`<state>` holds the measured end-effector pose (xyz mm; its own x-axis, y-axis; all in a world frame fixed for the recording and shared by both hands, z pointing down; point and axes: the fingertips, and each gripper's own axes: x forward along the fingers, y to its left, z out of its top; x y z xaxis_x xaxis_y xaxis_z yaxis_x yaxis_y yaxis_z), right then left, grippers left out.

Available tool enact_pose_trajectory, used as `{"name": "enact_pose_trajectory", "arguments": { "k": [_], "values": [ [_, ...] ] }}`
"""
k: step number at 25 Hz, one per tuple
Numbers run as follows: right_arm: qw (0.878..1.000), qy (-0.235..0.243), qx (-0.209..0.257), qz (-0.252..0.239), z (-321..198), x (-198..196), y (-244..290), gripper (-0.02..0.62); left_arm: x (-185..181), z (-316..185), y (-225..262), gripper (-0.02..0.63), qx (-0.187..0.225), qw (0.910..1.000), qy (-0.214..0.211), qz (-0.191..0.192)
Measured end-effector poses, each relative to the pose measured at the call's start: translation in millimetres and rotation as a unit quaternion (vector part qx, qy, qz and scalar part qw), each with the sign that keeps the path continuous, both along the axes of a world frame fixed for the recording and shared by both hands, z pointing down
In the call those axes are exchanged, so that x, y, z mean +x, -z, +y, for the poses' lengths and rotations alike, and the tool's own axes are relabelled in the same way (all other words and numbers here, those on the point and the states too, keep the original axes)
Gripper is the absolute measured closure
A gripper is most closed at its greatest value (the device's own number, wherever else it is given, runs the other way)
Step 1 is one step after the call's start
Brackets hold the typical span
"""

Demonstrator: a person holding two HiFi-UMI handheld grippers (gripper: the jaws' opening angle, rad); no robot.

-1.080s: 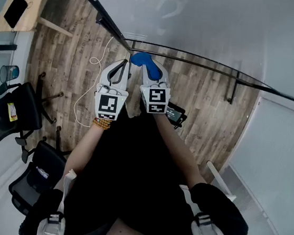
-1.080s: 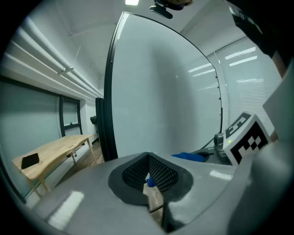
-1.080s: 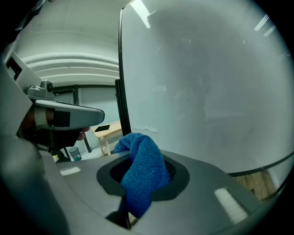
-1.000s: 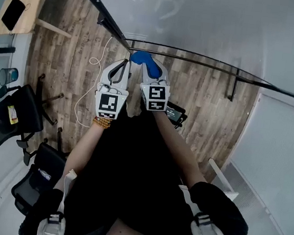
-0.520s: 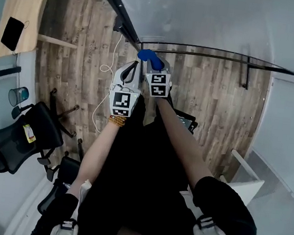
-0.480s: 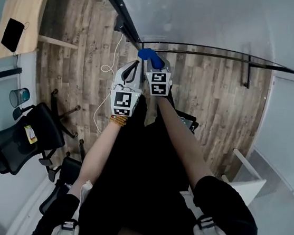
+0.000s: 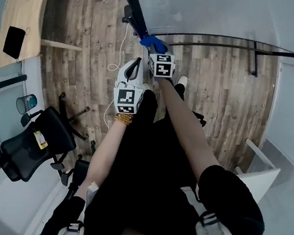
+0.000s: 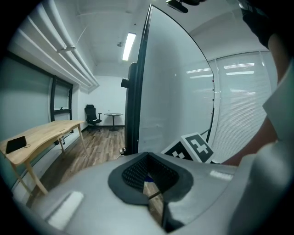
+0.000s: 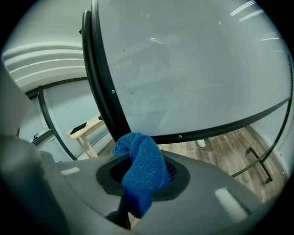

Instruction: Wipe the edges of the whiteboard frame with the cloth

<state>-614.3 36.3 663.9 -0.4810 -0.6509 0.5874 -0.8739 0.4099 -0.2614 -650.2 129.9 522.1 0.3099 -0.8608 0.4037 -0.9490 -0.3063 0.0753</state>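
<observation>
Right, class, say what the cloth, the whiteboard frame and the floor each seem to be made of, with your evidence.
Cloth: soft looped fabric, likely microfibre or terry; fuzzy blue nap, limp folds.
Whiteboard frame: probably painted metal, possibly plastic; smooth dark bar with small screws.
Floor: wood or wood-look laminate; grained brown planks, matt.

Wood-plank floor point(image 7: 82, 37), wooden desk point(image 7: 23, 8), black office chair point(image 7: 38, 139).
</observation>
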Motion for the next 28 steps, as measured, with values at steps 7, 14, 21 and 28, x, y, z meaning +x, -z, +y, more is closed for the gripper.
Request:
{"name": "enact_pose_trajectory", "arguments": {
  "k": [7, 14, 21, 28],
  "values": [
    [0.999, -0.012, -0.025, -0.028, -5.5, -0.1, -4.8, 0.497, -7.8, -5.5, 2.0, 0.508, 0.016, 0.9995, 0.023, 0.017],
    [0.996, 0.007, -0.051, -0.075, -7.0, -0.1, -2.9, 0.497, -2.3, -14.4, 0.0, 0.508, 0.013, 0.9980, 0.061, -0.006],
    [0.991, 0.089, -0.052, -0.079, -12.5, 10.5, -2.6, 0.495, 17.7, -28.6, 12.3, 0.508, 0.021, 0.9873, 0.155, -0.030],
    [0.992, 0.086, -0.055, -0.080, -19.0, 14.5, -3.5, 0.492, 22.0, -50.2, 21.2, 0.508, 0.033, 0.9836, 0.175, -0.029]
  ]
}}
